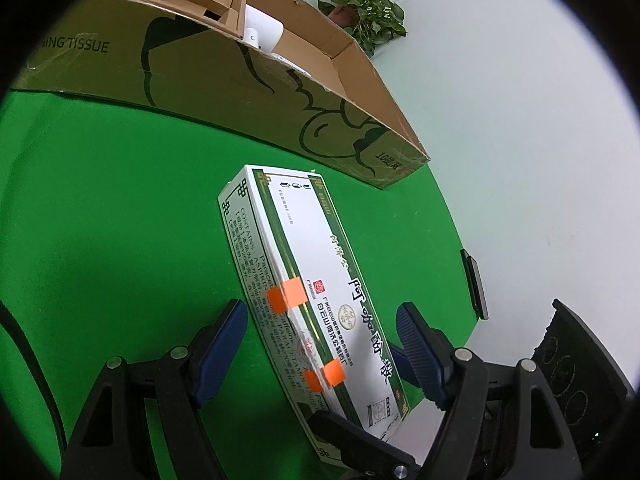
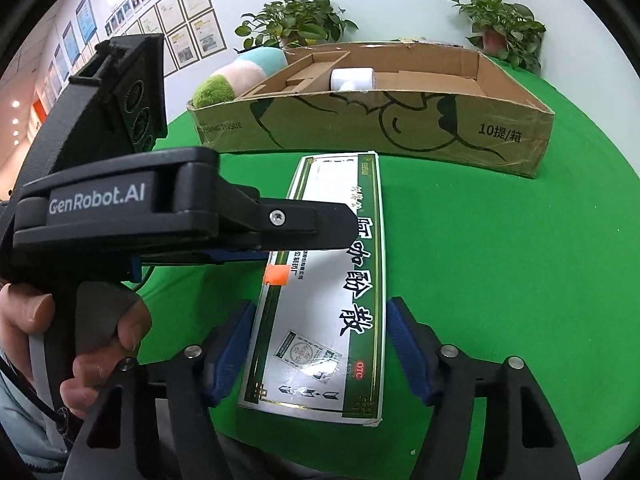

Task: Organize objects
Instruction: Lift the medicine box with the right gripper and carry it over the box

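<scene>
Right gripper (image 2: pixel 320 344) was spread wide, blue pads either side of the near end of the medicine box (image 2: pixel 324 300), left pad just beside its edge, right pad apart from it. Left gripper (image 1: pixel 320 344) also stood spread, straddling the same box from the other side, pads not touching. Box lay flat on the green tablecloth (image 2: pixel 500 280). Beyond it sat the open cardboard carton (image 2: pixel 400 128) holding a white roll (image 2: pixel 352 79); potted plants (image 2: pixel 500 24) behind
</scene>
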The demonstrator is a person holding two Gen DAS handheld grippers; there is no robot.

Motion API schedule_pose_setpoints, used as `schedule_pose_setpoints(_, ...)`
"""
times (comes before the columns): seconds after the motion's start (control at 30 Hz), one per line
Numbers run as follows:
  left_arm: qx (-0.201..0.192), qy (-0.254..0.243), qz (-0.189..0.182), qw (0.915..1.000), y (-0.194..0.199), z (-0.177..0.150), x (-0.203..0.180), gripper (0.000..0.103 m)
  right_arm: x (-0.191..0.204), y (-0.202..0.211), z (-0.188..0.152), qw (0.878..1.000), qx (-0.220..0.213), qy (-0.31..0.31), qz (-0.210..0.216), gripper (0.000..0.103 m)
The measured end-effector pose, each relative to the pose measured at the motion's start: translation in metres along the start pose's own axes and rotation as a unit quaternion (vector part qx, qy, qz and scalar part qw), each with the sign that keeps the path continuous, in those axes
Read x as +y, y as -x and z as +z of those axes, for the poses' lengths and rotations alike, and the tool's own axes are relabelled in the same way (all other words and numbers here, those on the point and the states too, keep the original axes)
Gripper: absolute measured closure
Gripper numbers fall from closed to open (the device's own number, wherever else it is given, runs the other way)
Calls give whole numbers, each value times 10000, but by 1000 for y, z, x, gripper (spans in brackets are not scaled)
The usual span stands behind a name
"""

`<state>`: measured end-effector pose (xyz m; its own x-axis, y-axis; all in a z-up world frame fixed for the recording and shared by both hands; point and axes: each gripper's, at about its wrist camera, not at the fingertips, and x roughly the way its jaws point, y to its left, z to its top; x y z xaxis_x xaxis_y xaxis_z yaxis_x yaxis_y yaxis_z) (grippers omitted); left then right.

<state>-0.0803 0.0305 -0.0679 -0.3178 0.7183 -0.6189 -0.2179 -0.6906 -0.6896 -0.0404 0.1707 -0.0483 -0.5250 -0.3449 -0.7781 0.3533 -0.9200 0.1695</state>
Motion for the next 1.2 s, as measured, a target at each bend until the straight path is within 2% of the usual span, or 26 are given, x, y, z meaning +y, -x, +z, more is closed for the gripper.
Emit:
schedule_pose_setpoints(0.13, 1, 70, -56, 10000, 2, 0, 3, 29, 4, 1, 0, 9999, 56, -78, 76, 40)
schedule_pose_setpoints(0.33, -8, 121, 97, 9999, 3, -6, 5, 46, -11, 1, 0, 9939, 186, -784, 757, 40)
schedule_pose_setpoints(0.37, -6, 139, 129, 9998, 4, -6, 6, 49, -10, 1, -1, 9941, 178, -770, 743, 40)
schedule_pose_setpoints(0.53, 14, 204, 159, 9997, 5, -7, 8, 51, -3, 1, -1, 9963, 145, -585, 619, 40)
schedule_pose_setpoints(0.67, -124, 84, 239, 9996, 10, -6, 2, 54, 5, -1, 5, 9983, 164, -354, 428, 40)
schedule_pose_setpoints(0.83, -235, -328, 353, 9986, 16, 0, -17, 57, 6, -11, 27, 9995, 126, -224, 155, 42)
schedule_pose_setpoints(0.9, -279, -404, 273, 9984, 19, 5, -24, 58, 7, -10, 34, 9998, 59, -184, 52, 43)
schedule_pose_setpoints(1.2, -443, -1196, 192, 9916, 20, 38, -79, 58, -2, 25, 62, 9969, -597, -246, -442, 45)
